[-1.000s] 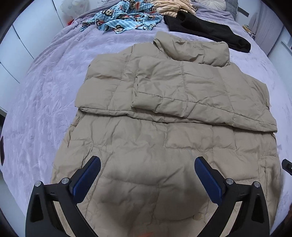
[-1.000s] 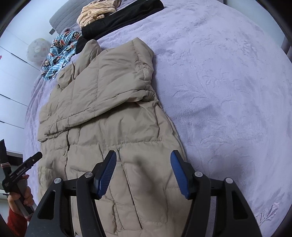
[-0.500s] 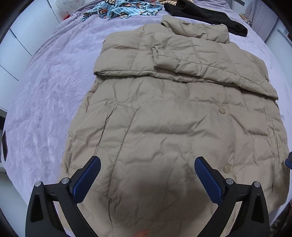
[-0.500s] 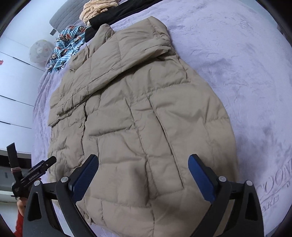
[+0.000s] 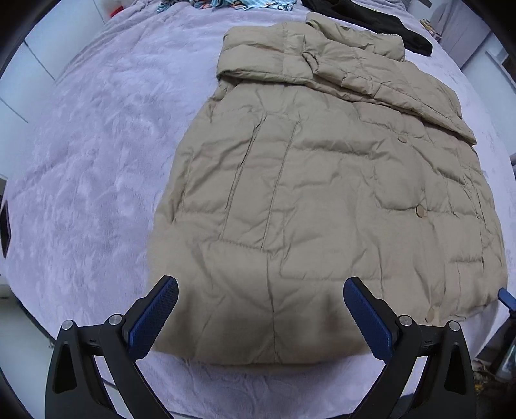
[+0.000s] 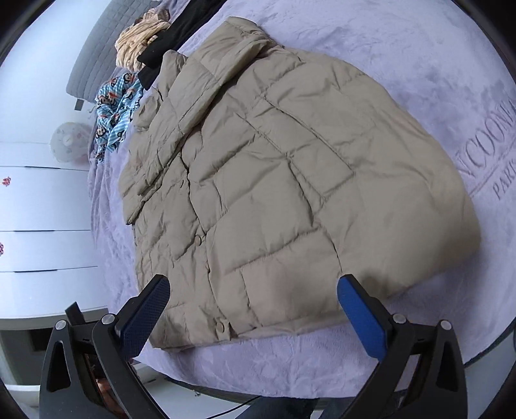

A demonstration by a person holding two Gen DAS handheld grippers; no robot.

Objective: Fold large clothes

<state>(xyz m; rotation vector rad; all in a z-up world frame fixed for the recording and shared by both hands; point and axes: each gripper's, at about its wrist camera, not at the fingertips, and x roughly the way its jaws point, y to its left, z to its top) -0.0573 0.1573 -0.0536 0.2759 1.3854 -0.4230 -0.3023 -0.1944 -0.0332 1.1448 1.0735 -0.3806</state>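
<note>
A large beige quilted puffer coat point(image 5: 322, 193) lies flat on the lavender bedspread point(image 5: 90, 154), both sleeves folded across its chest near the collar. It also shows in the right wrist view point(image 6: 290, 180). My left gripper point(image 5: 260, 314) is open and empty, hovering over the coat's hem at its left corner. My right gripper point(image 6: 253, 309) is open and empty, over the hem at the right side. A blue tip of the right gripper point(image 5: 506, 298) shows at the left wrist view's right edge.
A black garment point(image 5: 387, 22), a blue monkey-print garment point(image 6: 116, 106) and a tan striped garment point(image 6: 138, 42) lie past the collar at the bed's head. White drawers point(image 6: 38, 225) stand left of the bed. The bed's front edge point(image 6: 290, 383) is just under my grippers.
Both grippers have pulled back from over the coat's middle toward the hem and the bed's front edge. The right gripper's jaws opened wider over the last second. The coat has not moved.
</note>
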